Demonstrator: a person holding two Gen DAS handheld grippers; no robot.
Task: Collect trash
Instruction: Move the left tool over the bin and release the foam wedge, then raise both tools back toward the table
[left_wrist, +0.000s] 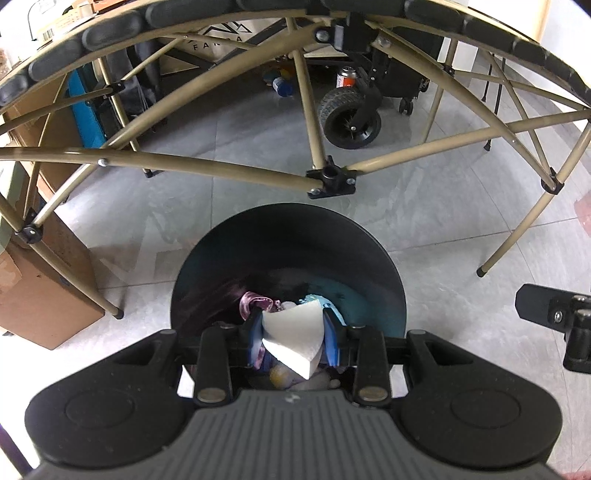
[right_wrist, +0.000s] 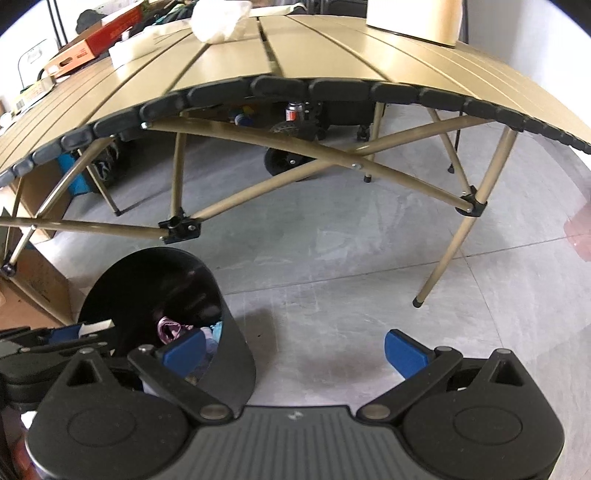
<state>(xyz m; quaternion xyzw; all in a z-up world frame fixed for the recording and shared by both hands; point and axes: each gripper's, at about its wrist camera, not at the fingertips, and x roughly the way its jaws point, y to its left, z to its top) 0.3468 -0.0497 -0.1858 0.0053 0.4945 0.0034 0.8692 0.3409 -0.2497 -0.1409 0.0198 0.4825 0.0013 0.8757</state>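
My left gripper (left_wrist: 293, 338) pinches a folded white napkin (left_wrist: 291, 339) directly over the black trash bin (left_wrist: 288, 251), pointing down. Only my right-wrist view shows the surface (right_wrist: 332, 51) top; my right gripper (right_wrist: 293, 349) hangs spread beside the bin.

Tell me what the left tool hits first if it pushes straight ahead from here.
Probably the trash heaped inside the black bin: the left tool, shut on a white paper piece, points down into its open mouth. Depth to the pile is unclear.

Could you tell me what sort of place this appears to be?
Probably a storage or work room, not a tidy living space: a folding camping table on a grey tiled floor, cardboard boxes, and a wheeled cart behind.
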